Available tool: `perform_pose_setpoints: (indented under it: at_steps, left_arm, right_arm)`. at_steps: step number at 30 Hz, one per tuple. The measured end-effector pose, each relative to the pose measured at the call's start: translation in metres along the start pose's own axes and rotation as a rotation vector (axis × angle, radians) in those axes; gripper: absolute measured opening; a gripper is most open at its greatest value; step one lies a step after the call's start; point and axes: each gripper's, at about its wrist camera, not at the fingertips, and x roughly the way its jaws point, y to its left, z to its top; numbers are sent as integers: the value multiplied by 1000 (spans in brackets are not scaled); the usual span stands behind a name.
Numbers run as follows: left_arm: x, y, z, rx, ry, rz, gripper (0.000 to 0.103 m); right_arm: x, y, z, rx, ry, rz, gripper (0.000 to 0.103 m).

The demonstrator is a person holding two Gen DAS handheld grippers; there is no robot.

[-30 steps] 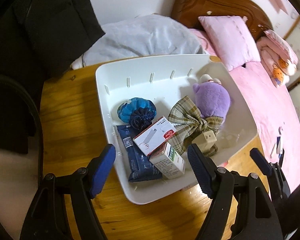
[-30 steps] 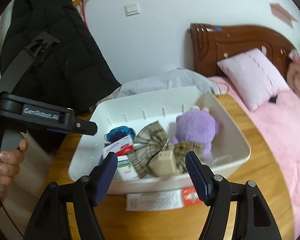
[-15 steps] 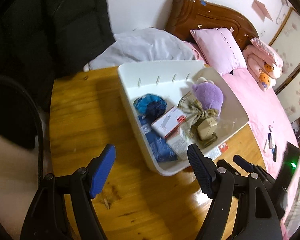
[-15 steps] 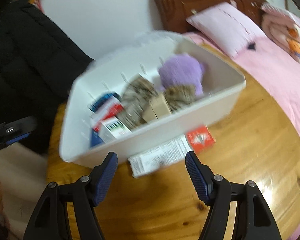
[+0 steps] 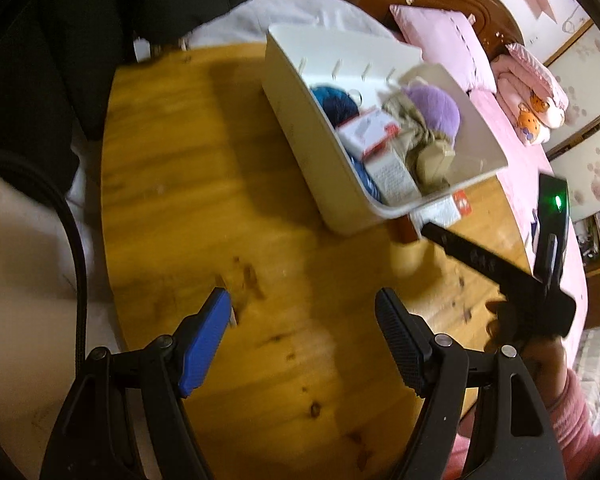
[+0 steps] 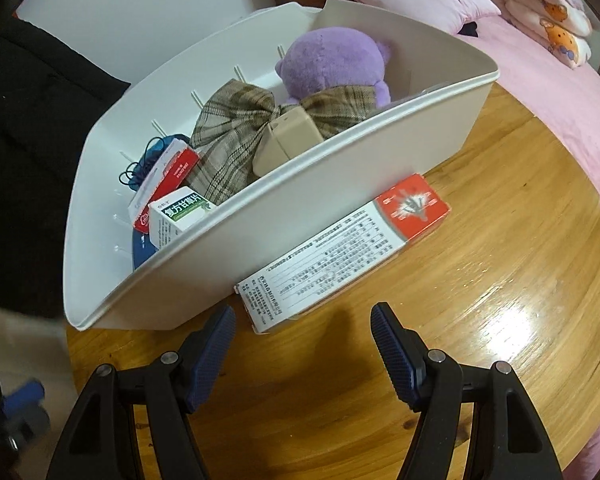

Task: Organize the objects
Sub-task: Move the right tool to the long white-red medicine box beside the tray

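Most of the sorting looks done: the white bin (image 6: 340,184) ahead of the right gripper (image 6: 302,336) already holds the purple plush (image 6: 332,64), plaid bow (image 6: 240,120), beige box (image 6: 288,140) and medicine cartons (image 6: 176,212). Judging by this, one long red-and-white box (image 6: 340,248) remains on the wooden table (image 6: 500,280), touching the bin wall, just beyond the wide-open, empty jaws. The left gripper (image 5: 304,340) hangs over bare table, well short of the bin, jaws equally spread and empty.

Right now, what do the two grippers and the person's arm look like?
Both the left gripper and the right gripper have black plastic frames with silver rivets and blue textured finger pads. In the left wrist view, the right gripper's body carries a green light, and the arm wears a pink sleeve.
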Motion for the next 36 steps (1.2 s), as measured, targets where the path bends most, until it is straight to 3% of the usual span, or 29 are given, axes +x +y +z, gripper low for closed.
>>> perform_pose_setpoints:
  at_steps: [9, 34, 35, 36]
  left_arm:
    - [8, -5, -20, 30, 73, -27, 78]
    - [3, -9, -42, 30, 107, -23, 78]
    - [2, -9, -42, 30, 105, -25, 78]
    - [2, -10, -42, 29, 104, -25, 78]
  right_arm:
    - [8, 1, -7, 60, 19, -41, 71]
    - [1, -11, -37, 110, -66, -163, 71]
    - [1, -13, -38, 114, -61, -167, 66]
    - [2, -16, -40, 120, -50, -174, 54]
